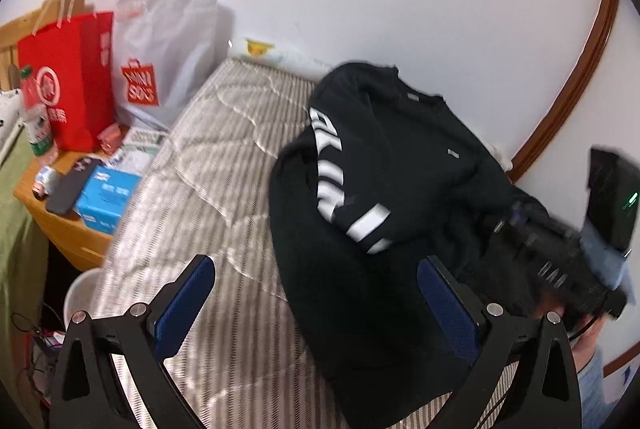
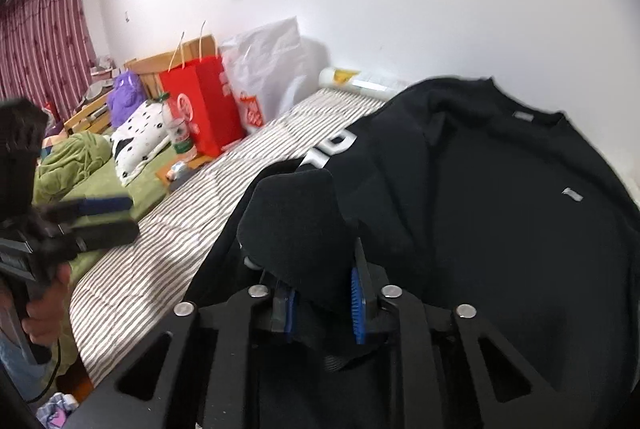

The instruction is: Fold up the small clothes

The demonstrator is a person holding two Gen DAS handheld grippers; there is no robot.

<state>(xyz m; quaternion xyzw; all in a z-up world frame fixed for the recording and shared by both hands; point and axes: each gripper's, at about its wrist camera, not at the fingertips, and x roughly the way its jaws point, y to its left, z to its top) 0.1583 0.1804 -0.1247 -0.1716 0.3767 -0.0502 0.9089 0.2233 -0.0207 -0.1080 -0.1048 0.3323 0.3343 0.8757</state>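
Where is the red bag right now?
Left wrist view, far left: the red bag stands on the wooden bedside table, beside the white bag.

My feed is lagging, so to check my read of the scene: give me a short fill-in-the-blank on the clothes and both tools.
1. The black sweatshirt lies on a ____ bedcover.
2. The right tool is shut on a fold of the ____.
3. The left tool has its jaws ____.
4. The lettering on the sleeve is ____.

Missing words: striped; sweatshirt; open; white
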